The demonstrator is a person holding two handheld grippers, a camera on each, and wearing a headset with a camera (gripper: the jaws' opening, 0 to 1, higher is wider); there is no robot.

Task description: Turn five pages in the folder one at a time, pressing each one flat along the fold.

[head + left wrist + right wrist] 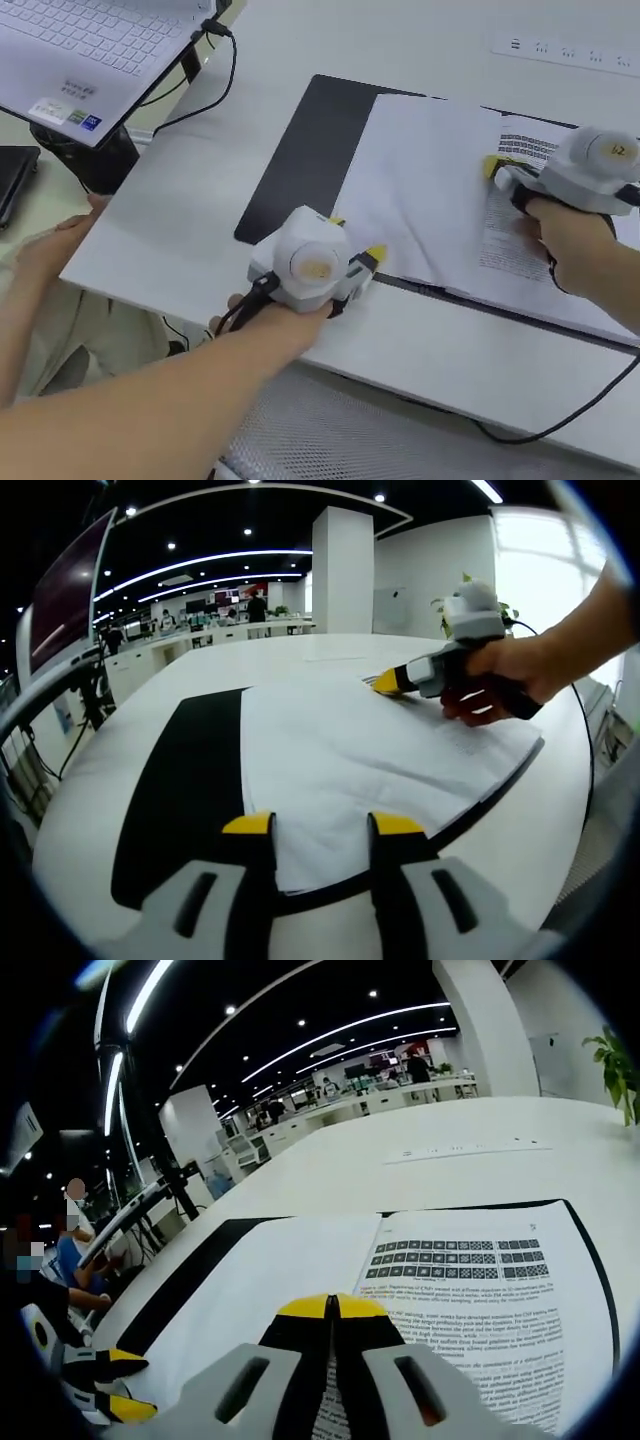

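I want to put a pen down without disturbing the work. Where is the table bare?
Bare table lies between the laptop and the folder, and beyond it toward the power strip. Crowded: the pages, where the left gripper and right gripper work.

Folder: cover black, matt, smooth, plastic-looking.
Blank leaf, lying on folder: white paper, matt.
Printed leaf, in folder: white paper, matt, black print.
Bench, under folder: white, smooth, faint sheen.
Left tongs, at folder's near edge: pale grey plastic, matt; tips yellow, smooth.
Right tongs, over folder's printed leaf: same grey plastic, yellow tips.
Laptop, left of folder: silver casing, satin; metal or plastic unclear.
Cable, left of folder: black, smooth sheath.
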